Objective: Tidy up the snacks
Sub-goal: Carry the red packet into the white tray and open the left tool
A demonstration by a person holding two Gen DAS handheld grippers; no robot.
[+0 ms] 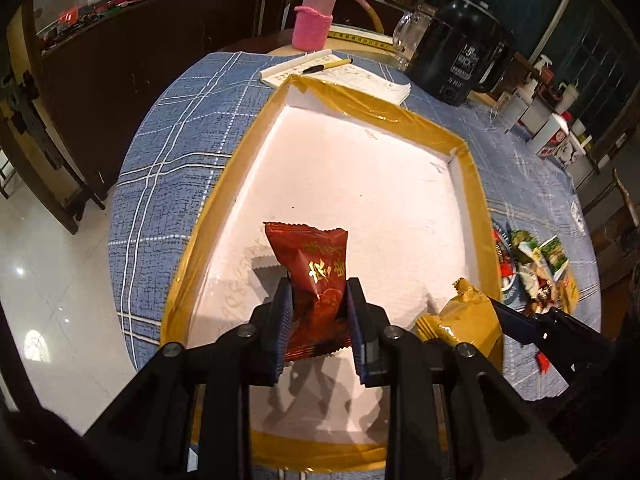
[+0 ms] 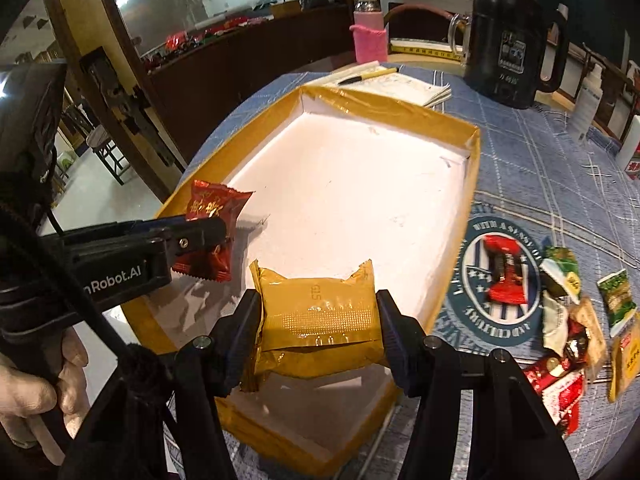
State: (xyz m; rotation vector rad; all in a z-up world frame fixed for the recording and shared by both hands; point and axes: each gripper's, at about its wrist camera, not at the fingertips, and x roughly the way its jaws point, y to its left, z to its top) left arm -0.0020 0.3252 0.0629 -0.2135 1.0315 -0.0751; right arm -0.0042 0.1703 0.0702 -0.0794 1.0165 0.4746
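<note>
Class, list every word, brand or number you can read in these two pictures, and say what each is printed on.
"nRobot.AI", start cut off: side of the left gripper.
"WITH A SENSE O...": round emblem on the tablecloth; rest of the ring unclear.
Gold characters on the red packet: not legible.
Gold packet, kettle, tape measure, notepad: print too small.

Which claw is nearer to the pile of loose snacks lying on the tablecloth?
The right. The right claw, holding the gold packet, is over the tray's edge beside the snack pile. The left claw, holding the red packet, is over the tray's opposite side.
</note>
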